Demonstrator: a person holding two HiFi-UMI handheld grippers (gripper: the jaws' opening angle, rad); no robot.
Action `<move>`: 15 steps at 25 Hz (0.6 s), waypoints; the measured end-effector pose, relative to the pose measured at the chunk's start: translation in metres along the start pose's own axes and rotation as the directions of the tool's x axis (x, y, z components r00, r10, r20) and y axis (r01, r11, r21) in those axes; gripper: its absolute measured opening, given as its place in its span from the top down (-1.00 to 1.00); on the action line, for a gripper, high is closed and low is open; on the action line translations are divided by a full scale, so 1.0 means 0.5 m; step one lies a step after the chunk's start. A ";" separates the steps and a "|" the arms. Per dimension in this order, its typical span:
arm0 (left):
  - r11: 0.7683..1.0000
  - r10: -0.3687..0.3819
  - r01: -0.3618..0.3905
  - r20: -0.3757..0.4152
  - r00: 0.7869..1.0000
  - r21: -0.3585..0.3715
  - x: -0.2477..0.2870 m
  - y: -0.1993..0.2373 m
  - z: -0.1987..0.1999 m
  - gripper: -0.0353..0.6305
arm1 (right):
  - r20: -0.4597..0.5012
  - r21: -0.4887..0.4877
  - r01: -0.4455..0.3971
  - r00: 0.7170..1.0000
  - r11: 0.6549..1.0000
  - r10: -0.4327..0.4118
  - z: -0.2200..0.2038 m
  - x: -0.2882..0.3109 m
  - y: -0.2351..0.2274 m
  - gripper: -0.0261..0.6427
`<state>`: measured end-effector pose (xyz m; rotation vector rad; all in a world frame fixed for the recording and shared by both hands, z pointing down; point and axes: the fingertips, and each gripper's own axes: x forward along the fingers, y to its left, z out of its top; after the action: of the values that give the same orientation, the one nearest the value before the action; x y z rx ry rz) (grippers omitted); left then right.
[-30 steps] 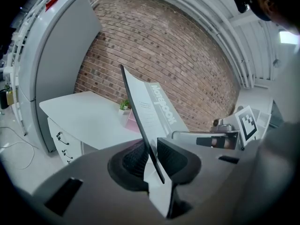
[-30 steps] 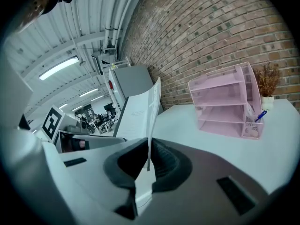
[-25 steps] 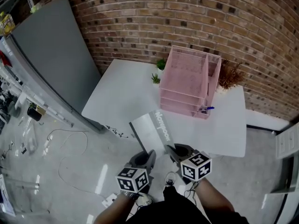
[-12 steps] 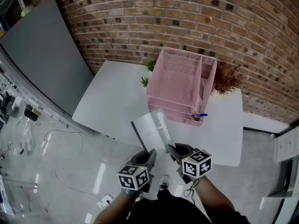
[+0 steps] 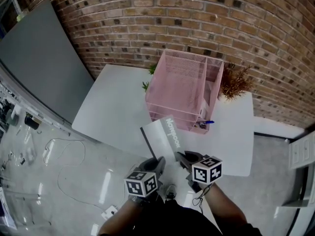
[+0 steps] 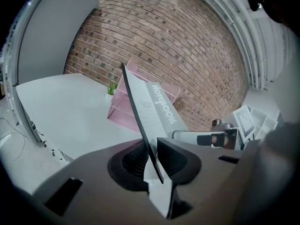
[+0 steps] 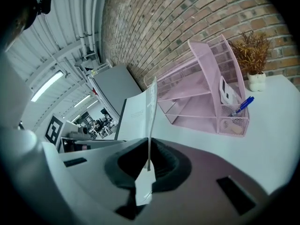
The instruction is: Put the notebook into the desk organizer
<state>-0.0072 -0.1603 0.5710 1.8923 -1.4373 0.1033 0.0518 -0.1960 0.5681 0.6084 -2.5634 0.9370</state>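
Observation:
I hold a thin grey notebook (image 5: pixel 164 137) with a white spine title flat between both grippers, above the near edge of the white table (image 5: pixel 118 112). My left gripper (image 5: pixel 158 163) is shut on its near left corner, seen edge-on as the notebook (image 6: pixel 145 111) in the left gripper view. My right gripper (image 5: pixel 180 156) is shut on the near right corner of the notebook (image 7: pixel 140 111). The pink mesh desk organizer (image 5: pixel 183 90) stands on the table just beyond the notebook, its shelves facing me; the organizer (image 7: pixel 201 95) shows right of the notebook in the right gripper view.
A blue pen (image 5: pixel 206 122) sits in the organizer's side cup. A dried plant (image 5: pixel 235 82) stands at its right, a small green plant (image 5: pixel 146 85) at its left. A brick wall (image 5: pixel 162 23) backs the table; a grey panel (image 5: pixel 39 63) leans at the left. Cables (image 5: pixel 64 161) lie on the floor.
Both grippers carried the notebook forward, toward the organizer. The organizer now sits closer to the notebook's far edge and looks larger in the head view.

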 end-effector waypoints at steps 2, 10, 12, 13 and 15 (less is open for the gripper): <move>1.000 -0.006 0.006 -0.020 1.000 -0.001 0.010 0.001 -0.002 0.71 | 0.000 0.023 0.003 1.000 1.000 -0.003 -0.002 0.001 -0.010 0.87; 0.999 -0.047 0.048 -0.100 0.994 0.004 0.056 0.013 0.005 0.71 | 0.002 0.170 0.023 1.000 0.985 -0.023 -0.010 0.016 -0.056 0.88; 0.998 -0.059 0.060 -0.114 0.992 0.011 0.068 0.020 0.014 0.71 | 0.010 0.194 0.030 0.999 0.981 -0.033 -0.003 0.023 -0.065 0.88; 0.998 -0.064 0.066 -0.120 0.991 0.014 0.074 0.024 0.018 0.71 | 0.013 0.204 0.035 0.999 0.978 -0.038 0.000 0.027 -0.069 0.88; 0.997 -0.077 0.079 -0.130 0.988 0.017 0.084 0.033 0.026 0.71 | 0.018 0.222 0.046 0.998 0.974 -0.052 0.007 0.036 -0.076 0.88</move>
<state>-0.0106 -0.2032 0.5898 1.9204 -1.2783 0.2015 0.0551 -0.2294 0.5936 0.7447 -2.4707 1.2156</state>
